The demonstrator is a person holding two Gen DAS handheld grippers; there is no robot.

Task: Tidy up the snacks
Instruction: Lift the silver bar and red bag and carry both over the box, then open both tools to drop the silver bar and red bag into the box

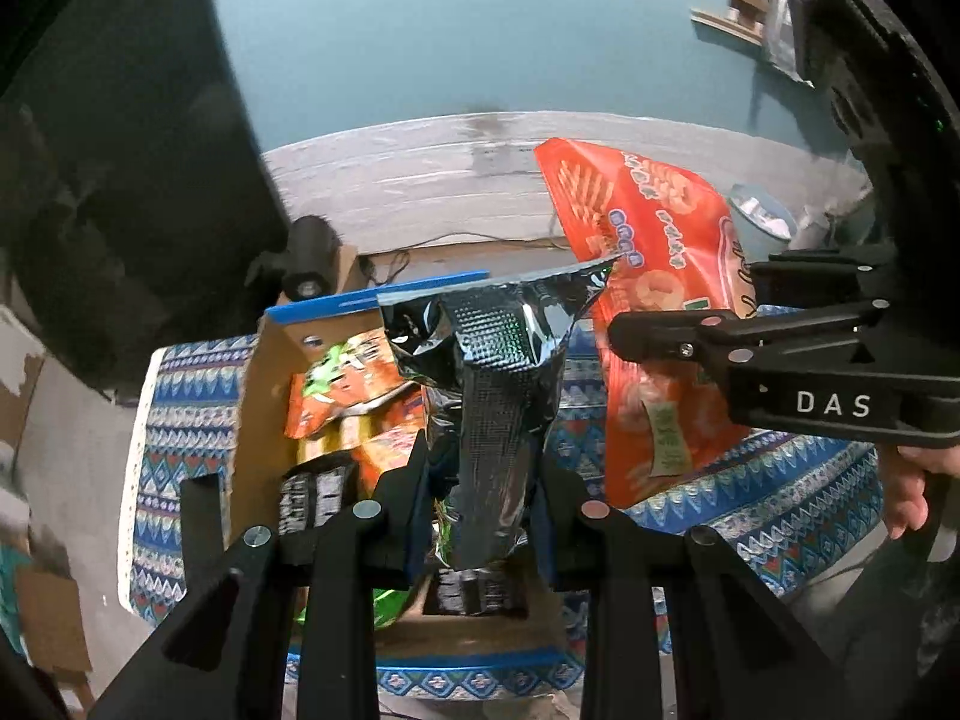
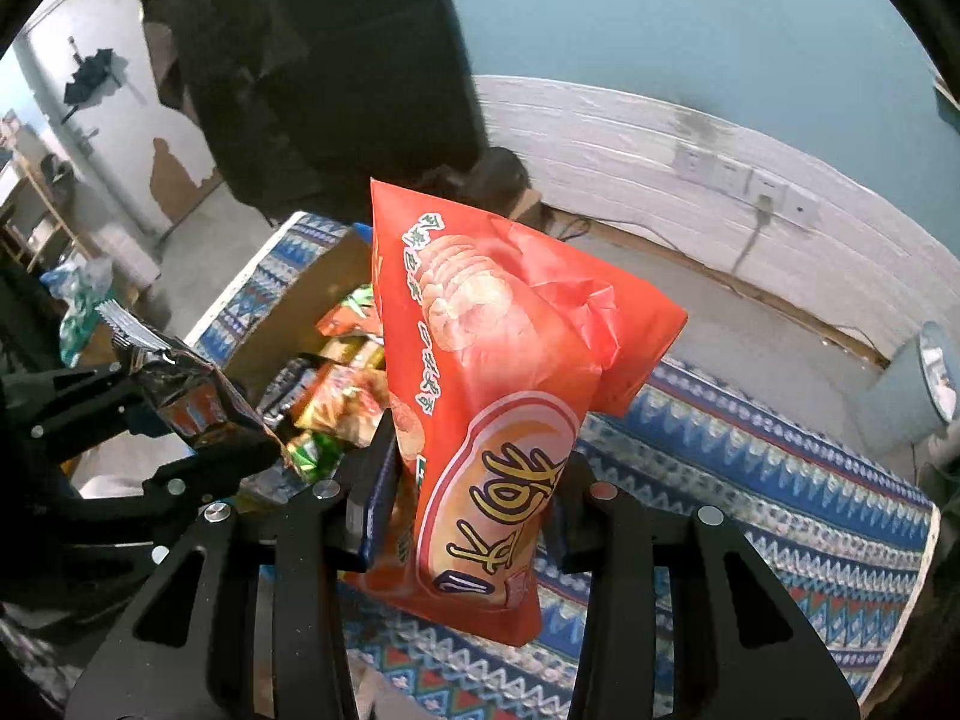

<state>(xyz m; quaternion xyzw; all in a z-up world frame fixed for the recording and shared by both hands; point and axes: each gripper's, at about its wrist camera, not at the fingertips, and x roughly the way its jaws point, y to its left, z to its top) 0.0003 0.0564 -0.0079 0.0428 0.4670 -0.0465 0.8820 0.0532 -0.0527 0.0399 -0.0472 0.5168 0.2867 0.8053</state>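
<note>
Looking along the left claw (image 1: 480, 498), we see its two black fingers pressed in on the lower part of a silver foil snack bag (image 1: 498, 384), which stands upright between them; no writing shows on this shiny back side. From the right wrist view the same bag (image 2: 180, 384) shows an orange and dark printed face, too small to read.

Below and behind it sits an open cardboard box (image 1: 264, 396) with a blue rim, resting on a tabletop covered by a blue patterned cloth (image 1: 780, 498). Inside the box lie orange and green snack packets (image 1: 348, 384) and dark packets (image 1: 312, 498) with white lettering, too blurred for us to read.

The right claw (image 2: 474, 510) pinches the lower half of a large orange-red snack bag (image 2: 498, 396), held up above the cloth, just right of the box. Its front carries big yellow Chinese characters outlined in dark, a line of green characters along one edge, and a picture of round crackers. In the left view the same bag (image 1: 648, 276) is held beside the silver one, and the right claw (image 1: 660, 336) enters from the right with white letters "DAS" on its body.

A pale bucket (image 2: 924, 384) stands on the floor near the white wall.
</note>
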